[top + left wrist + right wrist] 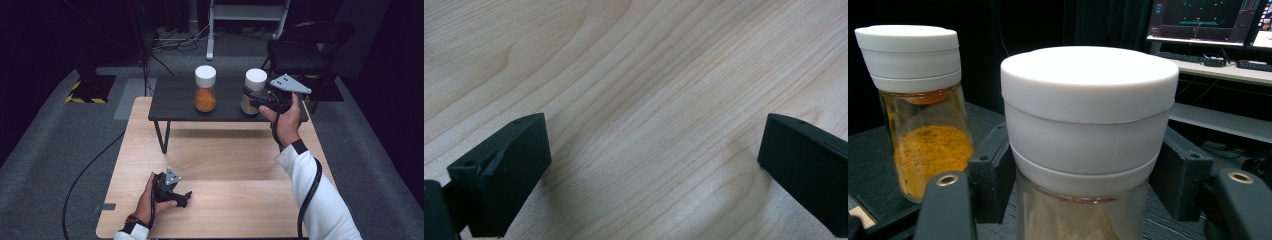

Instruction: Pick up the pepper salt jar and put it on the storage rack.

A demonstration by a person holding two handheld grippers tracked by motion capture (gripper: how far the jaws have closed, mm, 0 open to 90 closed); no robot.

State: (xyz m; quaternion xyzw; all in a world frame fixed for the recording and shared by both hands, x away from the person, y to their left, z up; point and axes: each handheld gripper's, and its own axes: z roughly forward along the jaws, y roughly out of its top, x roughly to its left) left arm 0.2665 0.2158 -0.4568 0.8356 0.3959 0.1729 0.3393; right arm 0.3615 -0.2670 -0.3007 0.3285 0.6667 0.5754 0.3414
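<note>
Two white-capped glass jars stand on a small black shelf (175, 100). The left jar (205, 88) (918, 110) holds orange powder. My right gripper (255, 100) (1083, 175) is shut on the right jar (252, 90) (1088, 130), which holds pale beige powder, its jaws pressing both sides just under the cap. My left gripper (186, 196) (654, 165) rests low over the wooden table (649, 75) near its front left, open, with bare wood between its jaws.
The black shelf stands on thin legs at the far edge of the wooden table (225, 165). A black folding chair (305, 45) is behind it at the right. A monitor and keyboard (1208, 30) sit on a desk beyond. Cables run over the grey floor (90, 165).
</note>
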